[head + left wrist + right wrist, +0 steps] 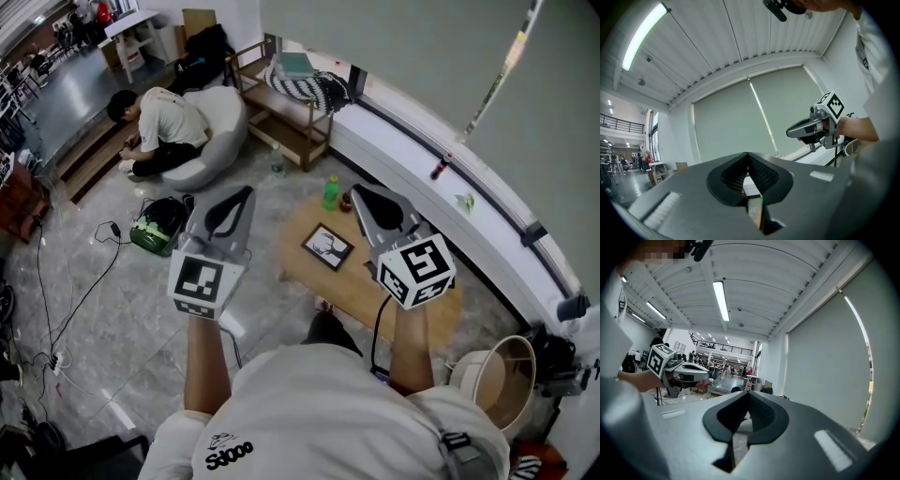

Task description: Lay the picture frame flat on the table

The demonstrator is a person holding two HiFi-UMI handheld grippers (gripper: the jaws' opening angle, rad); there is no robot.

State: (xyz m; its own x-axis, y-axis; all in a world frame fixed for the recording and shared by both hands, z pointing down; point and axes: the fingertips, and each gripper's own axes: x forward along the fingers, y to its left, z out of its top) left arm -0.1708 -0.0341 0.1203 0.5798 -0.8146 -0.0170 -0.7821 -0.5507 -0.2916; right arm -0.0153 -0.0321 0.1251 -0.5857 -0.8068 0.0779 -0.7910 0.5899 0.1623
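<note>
Both grippers hang high above the round table and are well apart from it. The left gripper has its jaws pressed together with nothing between them, and the right gripper is the same, fully closed and empty.

The picture frame is on the table, a little left of the frame's centre and near the table's left edge. Its face shows from above, but it cannot be told whether it leans or already lies flat.

A push with closed jaws could slide the frame off that near edge, or tip it hard onto the wood.

A green bottle stands just above the frame; its contents cannot be seen. At lower right, a round tub on the floor seems empty.
</note>
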